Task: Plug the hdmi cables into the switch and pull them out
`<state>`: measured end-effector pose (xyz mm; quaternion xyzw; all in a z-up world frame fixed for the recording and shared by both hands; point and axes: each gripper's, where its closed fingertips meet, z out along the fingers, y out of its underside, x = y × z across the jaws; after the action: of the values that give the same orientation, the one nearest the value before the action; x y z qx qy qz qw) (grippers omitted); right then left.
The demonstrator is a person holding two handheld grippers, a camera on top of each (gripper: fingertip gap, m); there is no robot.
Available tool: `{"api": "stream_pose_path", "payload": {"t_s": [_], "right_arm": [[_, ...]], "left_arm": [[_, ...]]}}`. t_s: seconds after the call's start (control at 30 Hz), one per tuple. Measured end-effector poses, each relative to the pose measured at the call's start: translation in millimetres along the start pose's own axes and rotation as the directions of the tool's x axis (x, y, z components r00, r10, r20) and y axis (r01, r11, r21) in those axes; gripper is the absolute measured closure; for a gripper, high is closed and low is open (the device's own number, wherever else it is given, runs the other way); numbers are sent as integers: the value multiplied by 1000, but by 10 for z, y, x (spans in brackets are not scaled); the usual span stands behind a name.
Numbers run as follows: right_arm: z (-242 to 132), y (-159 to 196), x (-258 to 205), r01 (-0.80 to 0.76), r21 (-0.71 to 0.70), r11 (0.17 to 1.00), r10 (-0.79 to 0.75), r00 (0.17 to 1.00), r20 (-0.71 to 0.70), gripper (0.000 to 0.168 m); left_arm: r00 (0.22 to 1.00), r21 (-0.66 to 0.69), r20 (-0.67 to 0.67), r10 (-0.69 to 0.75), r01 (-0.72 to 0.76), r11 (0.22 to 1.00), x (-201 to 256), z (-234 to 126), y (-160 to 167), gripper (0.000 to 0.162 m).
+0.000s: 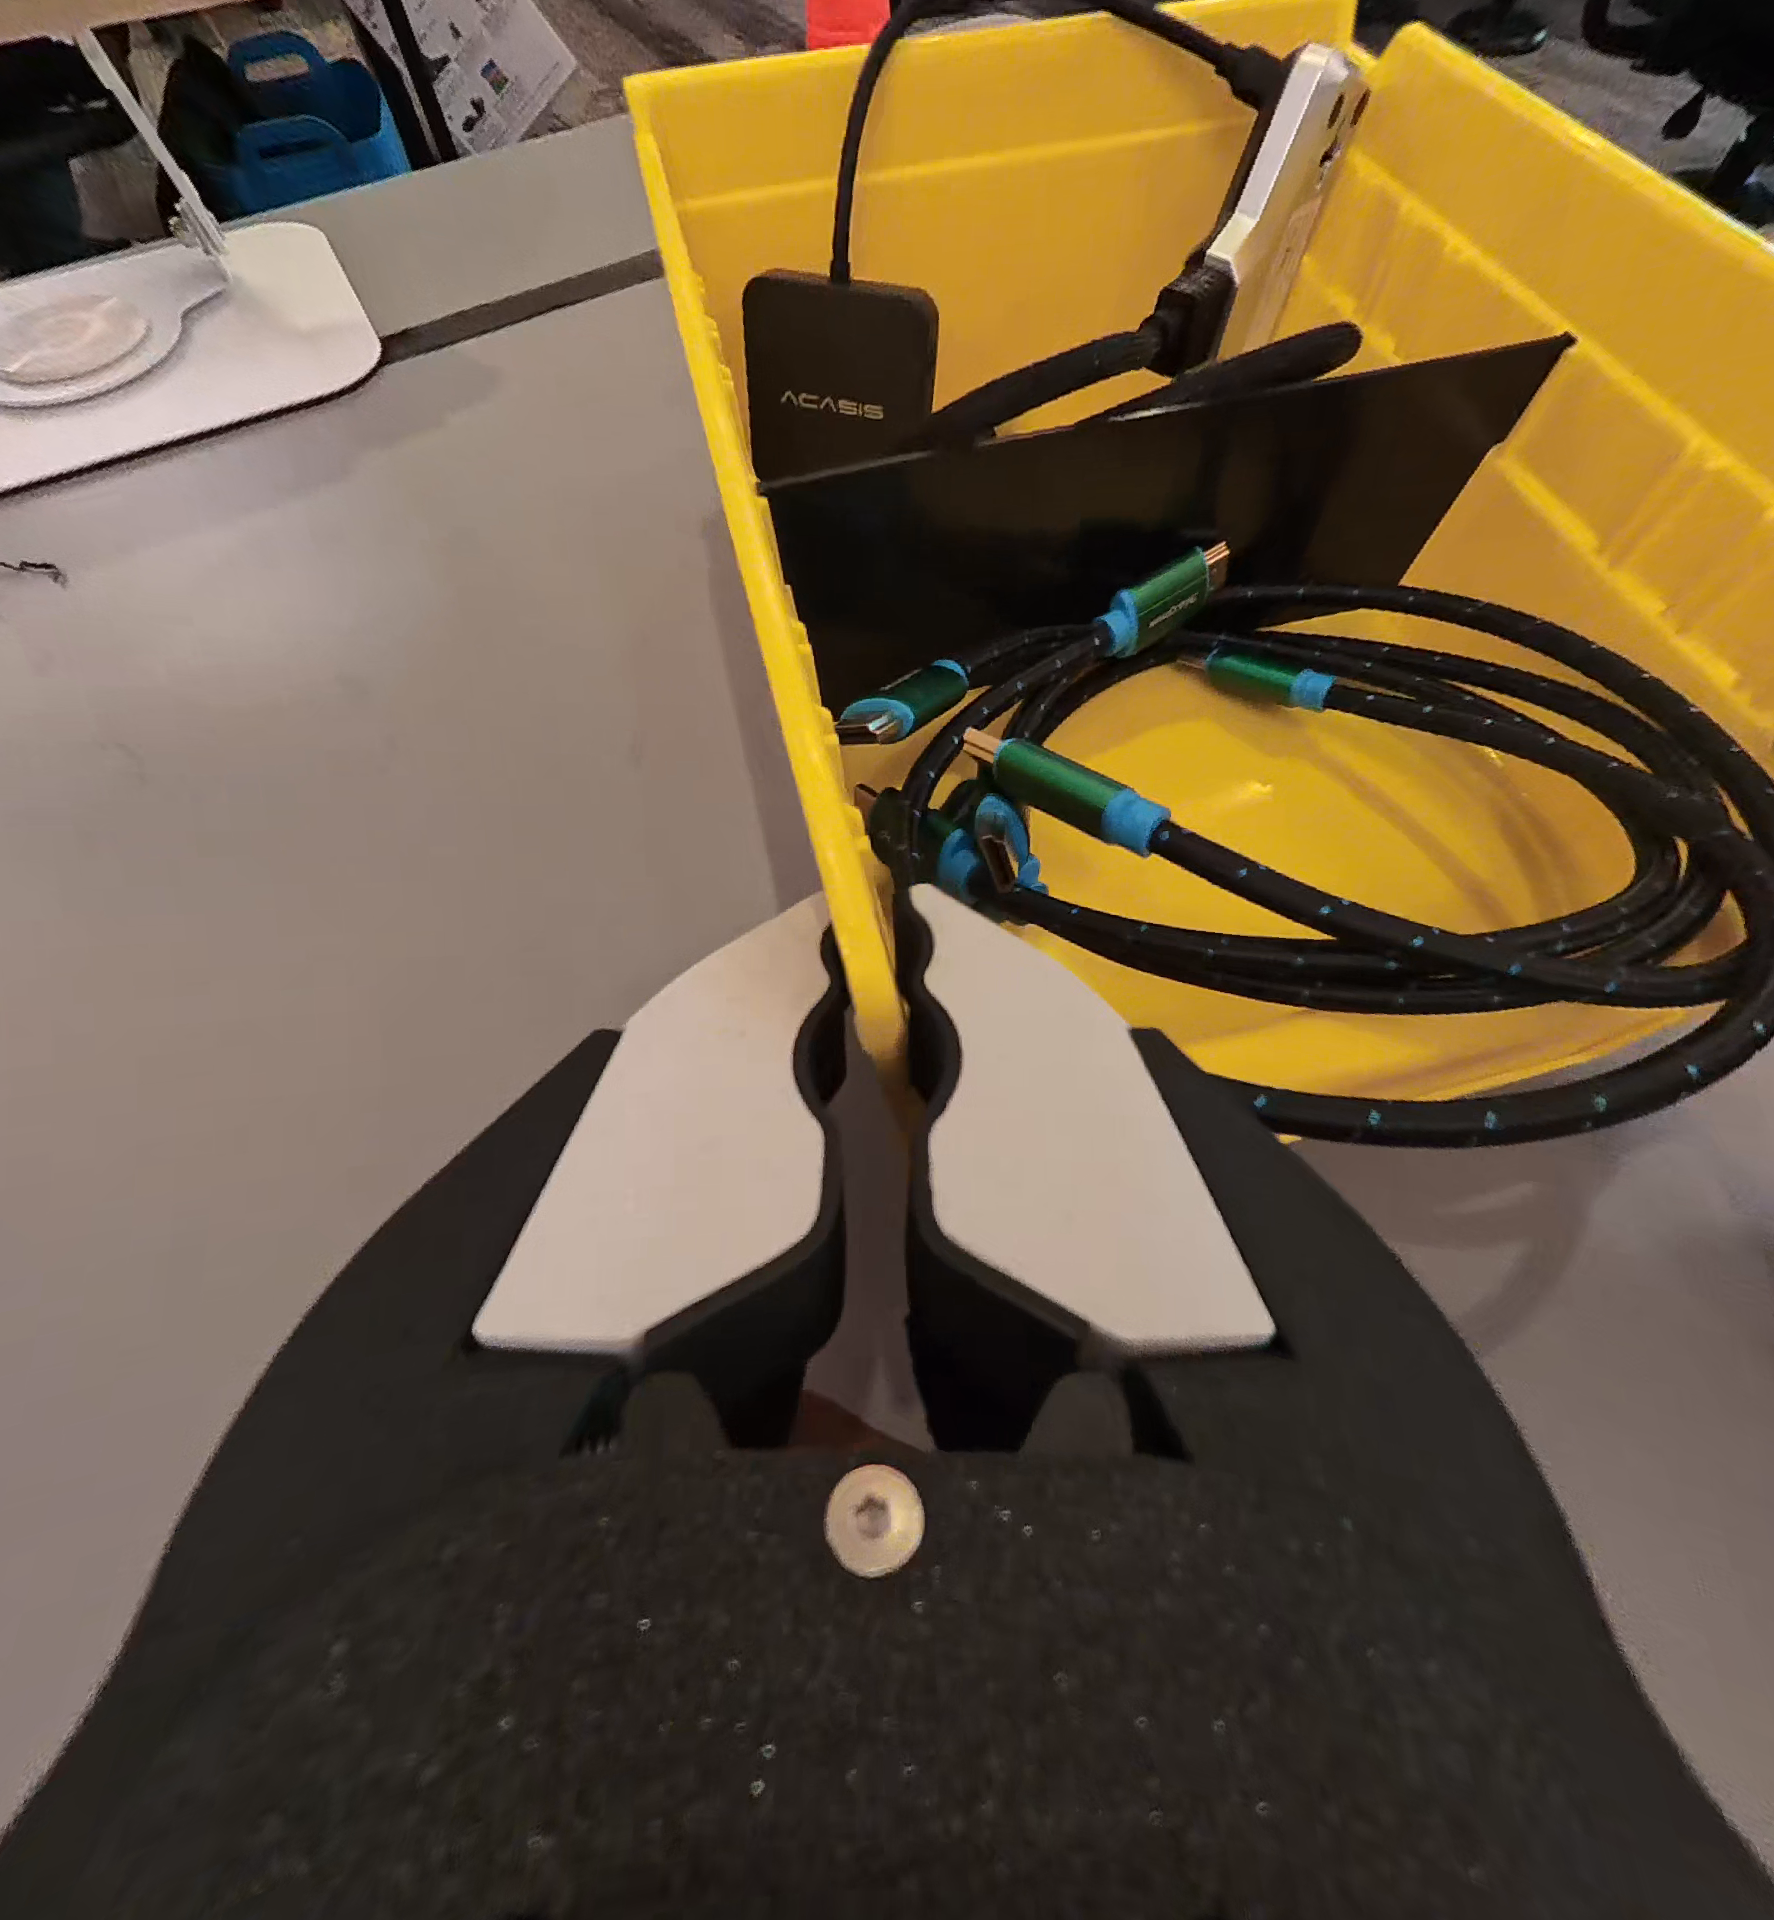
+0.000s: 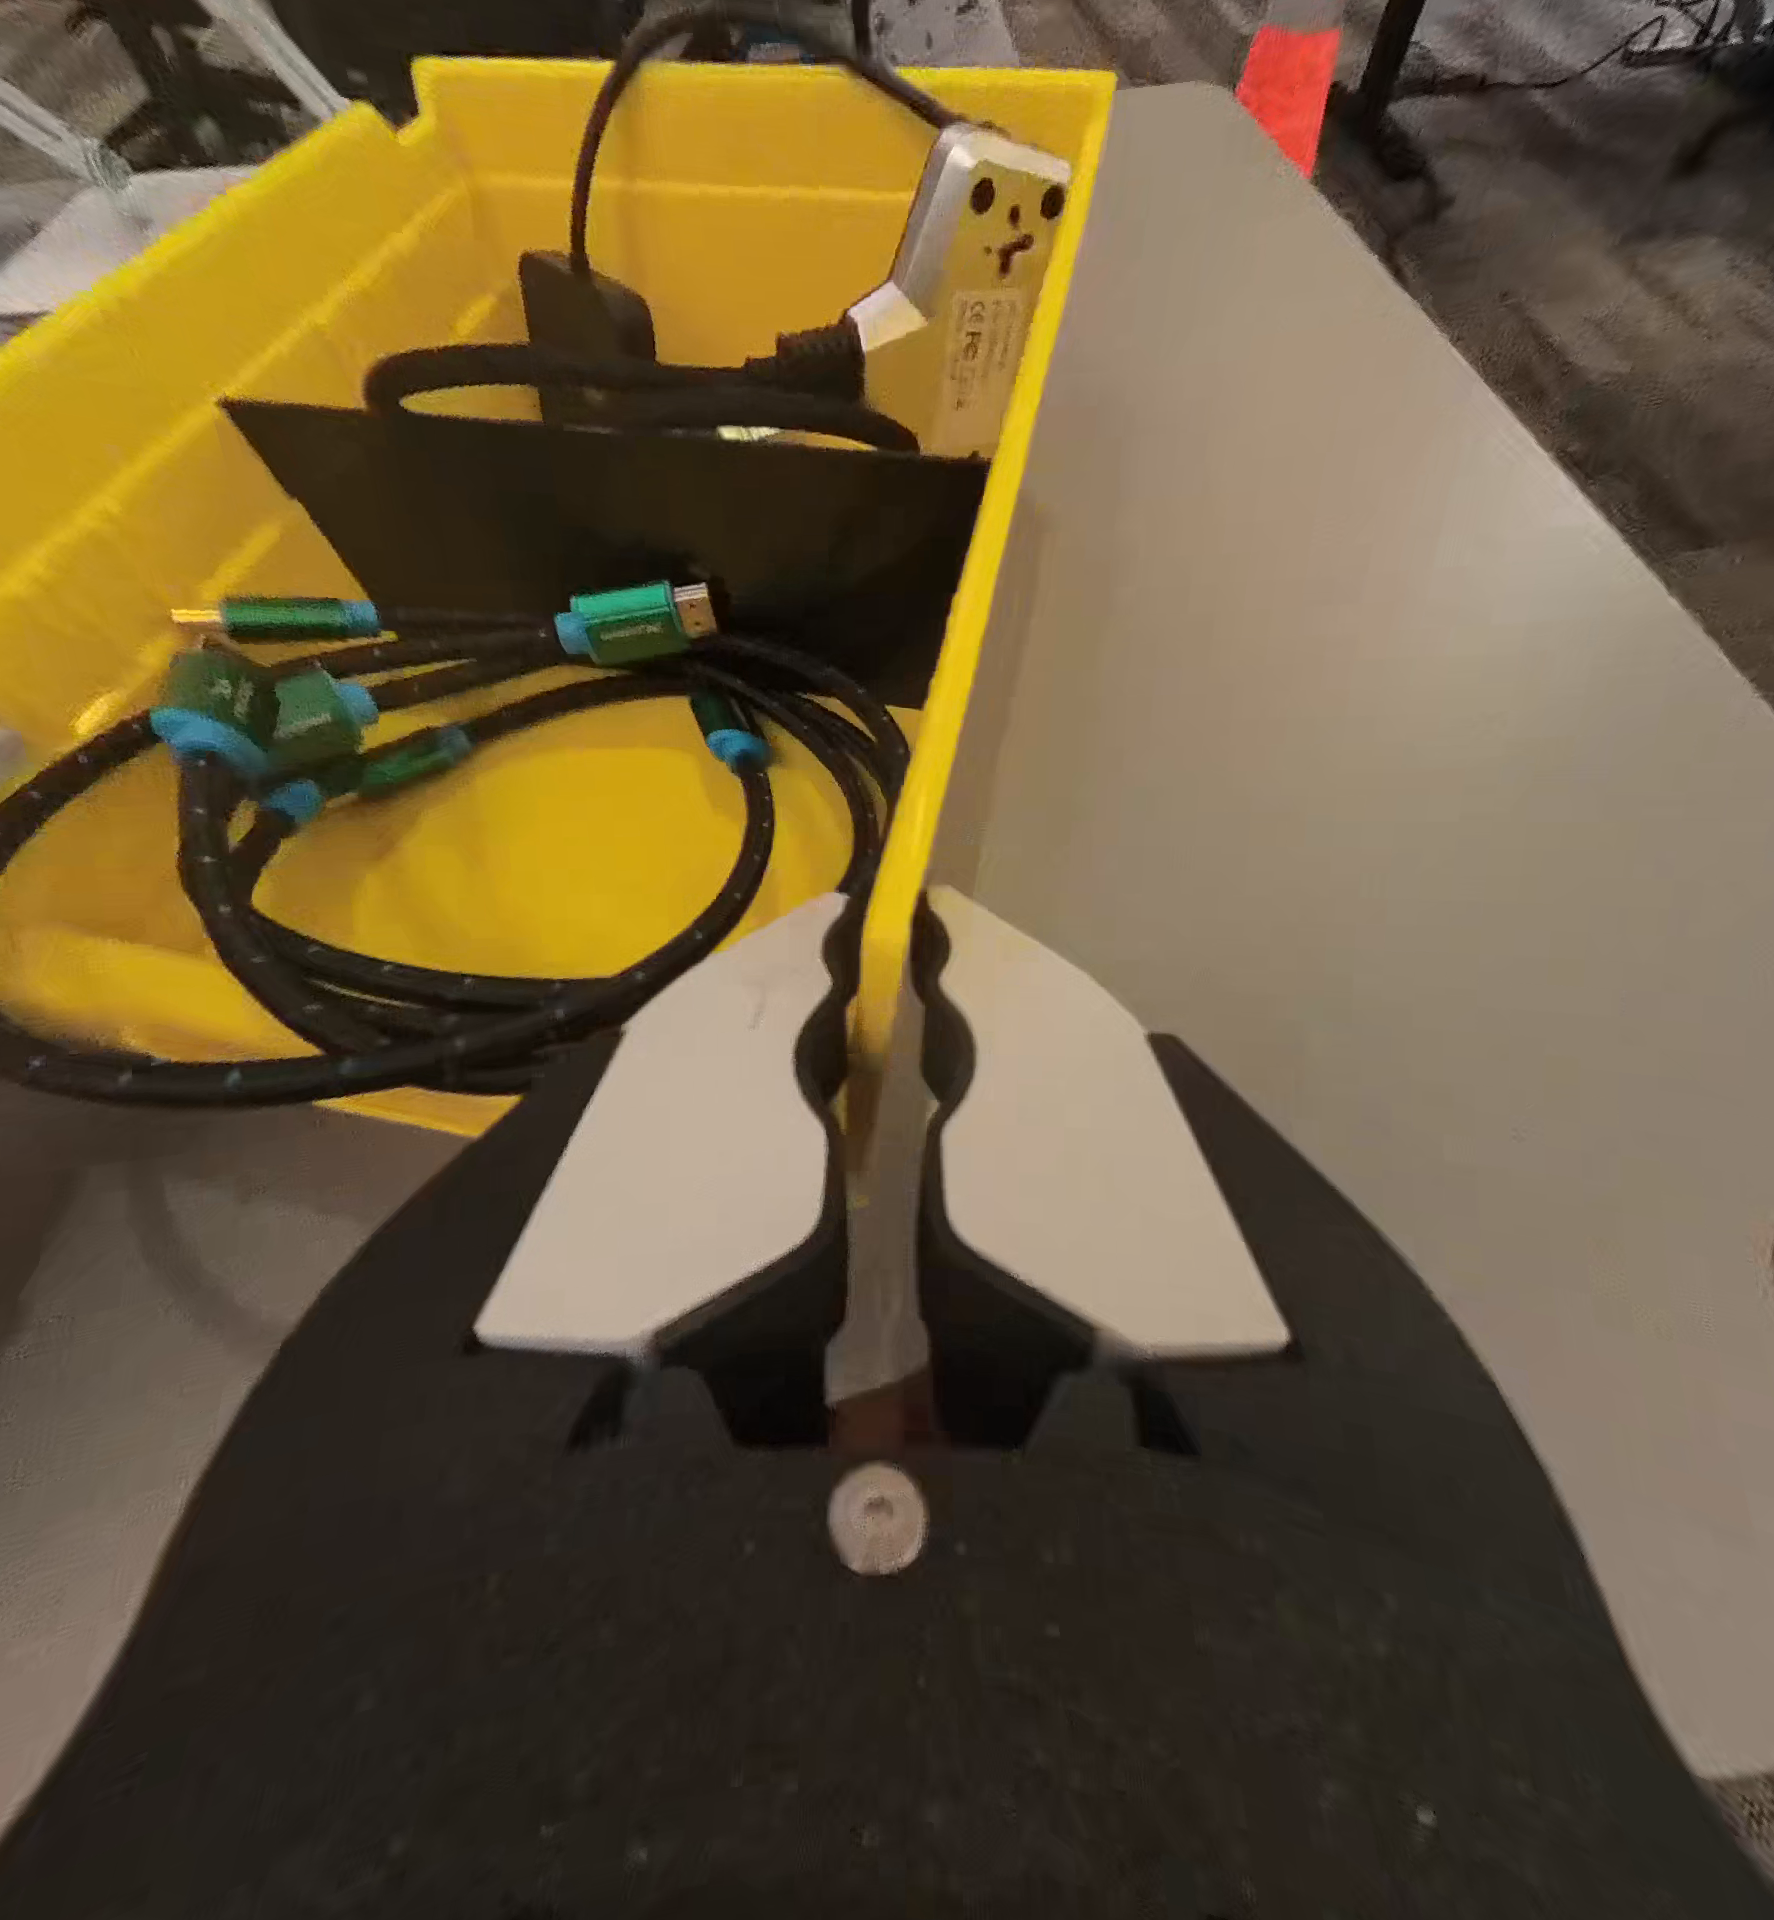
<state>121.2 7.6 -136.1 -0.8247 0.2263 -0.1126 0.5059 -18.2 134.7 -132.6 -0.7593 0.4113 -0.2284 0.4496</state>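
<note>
Your left gripper is pinched narrow on the near end of the yellow bin's left wall, one finger outside and one inside, and your right gripper is clamped the same way on the near end of the opposite wall, so each holds one side of the bin and neither holds a cable. Just beyond your left fingertips, in the bin's front section, lie the coiled hdmi cables, black braid flecked with blue, their green plugs with blue collars bunched near the left wall; one loop hangs out over the open front onto the grey table. A black divider stands across the bin, and behind it a black box on a thin lead and a silver device with a cable plugged in, probably the switch, lean against the far walls. From here I would judge the risks to be these: if you drag or tip the bin by its thin walls, a grip could slip off the rim, and the overhanging loop could snag on the table and pull the coil out. The silver device leans loosely, so a jolt might topple it. The tangled plugs could also lift together when you take one.
</note>
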Motion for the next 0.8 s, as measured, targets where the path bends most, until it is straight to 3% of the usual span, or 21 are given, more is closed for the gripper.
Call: {"api": "stream_pose_path", "payload": {"t_s": [0.1,0.2,0.4,0.57,0.7,0.8], "right_arm": [[8,-111,-81,70,45,997,-68,997,-40,165],[29,-193,-420,85,77,993,-86,996,9,165],[212,-380,-1621,141,107,984,-157,975,159,165],[364,-308,-2572,167,102,981,-188,953,240,165],[435,-141,-2767,172,116,978,-196,950,243,164],[426,-135,-2743,168,99,981,-189,941,282,163]], "left_arm": [[999,7,32,-22,22,1000,-115,-107,30,156],[996,13,80,-51,50,999,-442,-302,89,157],[957,25,268,-108,105,994,-1511,-936,283,157],[923,-3,348,-162,174,985,-2272,-1269,622,157],[939,-37,328,-100,118,992,-2397,-1282,781,155],[968,19,206,-140,139,990,-2222,-1500,714,143]]}}
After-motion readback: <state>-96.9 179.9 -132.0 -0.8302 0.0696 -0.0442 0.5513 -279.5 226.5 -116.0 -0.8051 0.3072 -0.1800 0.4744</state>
